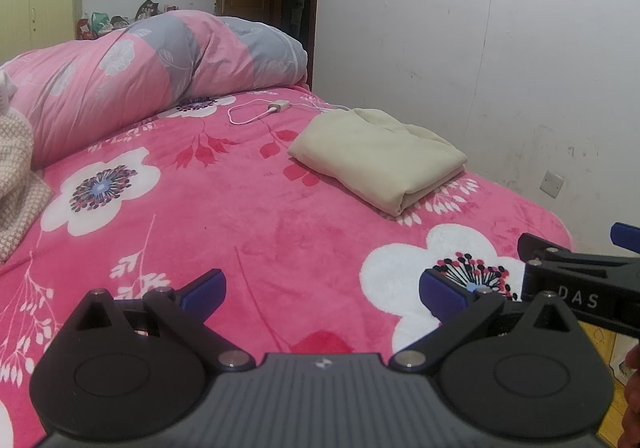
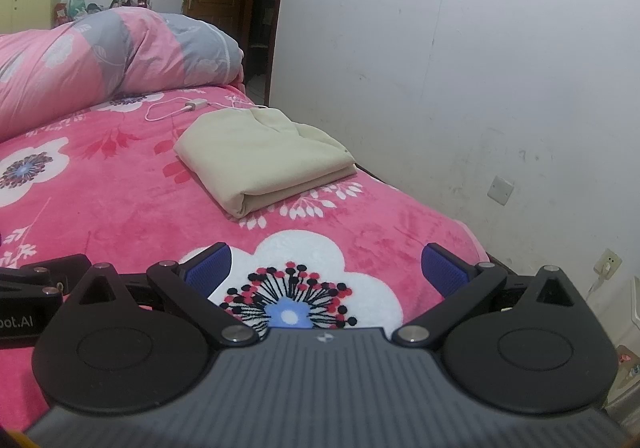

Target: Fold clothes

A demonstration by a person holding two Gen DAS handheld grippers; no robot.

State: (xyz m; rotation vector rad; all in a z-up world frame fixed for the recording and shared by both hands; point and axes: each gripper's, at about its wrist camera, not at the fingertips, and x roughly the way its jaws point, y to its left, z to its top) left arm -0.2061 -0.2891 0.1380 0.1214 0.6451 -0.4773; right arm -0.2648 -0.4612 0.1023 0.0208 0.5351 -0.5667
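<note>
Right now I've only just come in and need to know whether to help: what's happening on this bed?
A person is folding clothes with a handheld gripper in each hand. The left gripper and the right gripper are both open, empty and held above the pink floral blanket. A cream garment already lies folded near the wall side of the bed, touched by neither gripper. A checked cloth lies unfolded at the left edge, and a white charger cable lies beyond the garment.

Soft, even indoor light, sharp focus, strong fisheye bending at edges.
</note>
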